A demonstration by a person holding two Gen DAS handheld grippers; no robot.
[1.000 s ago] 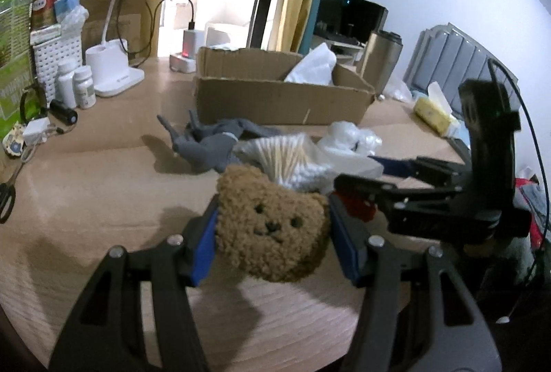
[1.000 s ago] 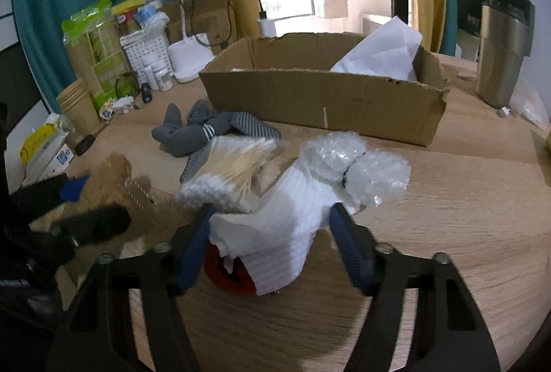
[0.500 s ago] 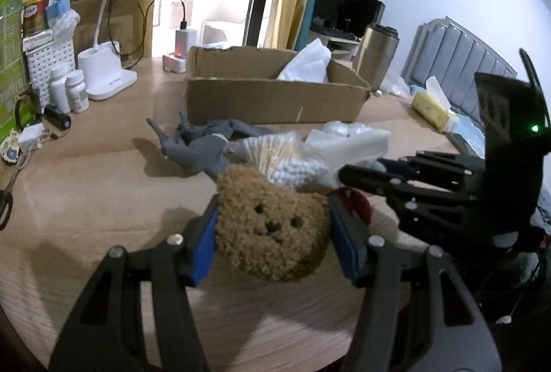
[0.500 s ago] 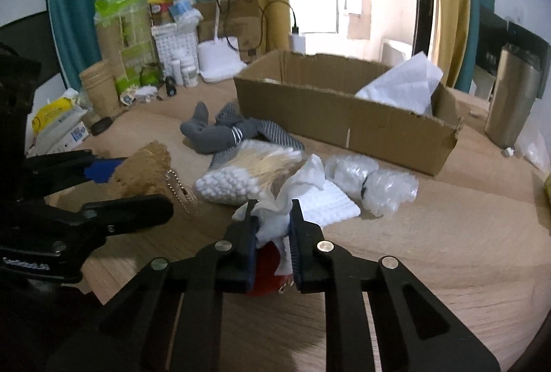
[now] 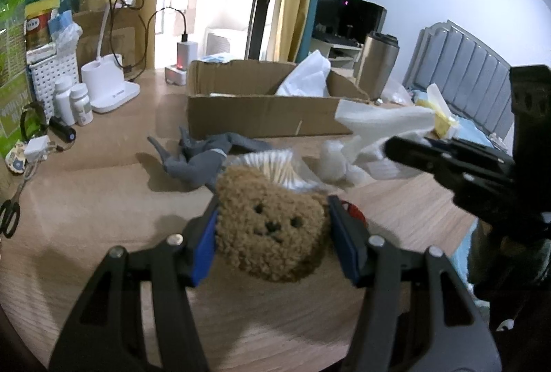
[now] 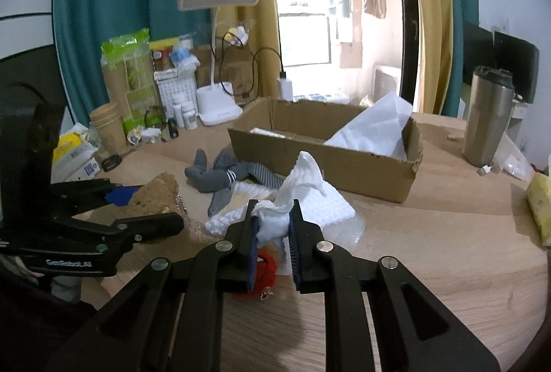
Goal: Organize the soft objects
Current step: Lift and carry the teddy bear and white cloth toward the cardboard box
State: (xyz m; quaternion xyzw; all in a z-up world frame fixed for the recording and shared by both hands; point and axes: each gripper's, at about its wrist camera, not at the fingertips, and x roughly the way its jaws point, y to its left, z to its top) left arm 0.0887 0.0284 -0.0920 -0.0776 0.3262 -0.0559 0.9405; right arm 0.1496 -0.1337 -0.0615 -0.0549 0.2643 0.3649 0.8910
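Observation:
My left gripper is shut on a brown plush bear head and holds it above the wooden table. My right gripper is shut on a white knitted cloth and holds it lifted off the table; the cloth also shows at the right of the left wrist view. Grey socks and a bag of cotton swabs lie in front of an open cardboard box. A small red thing lies under the right gripper.
White paper sits in the box. A steel tumbler stands at right. A white desk lamp, pill bottles, scissors and packets crowd the table's left side. A yellow packet lies at far right.
My right gripper closed on the white cloth and lifted it off the table. My left gripper kept the bear and rose a little.

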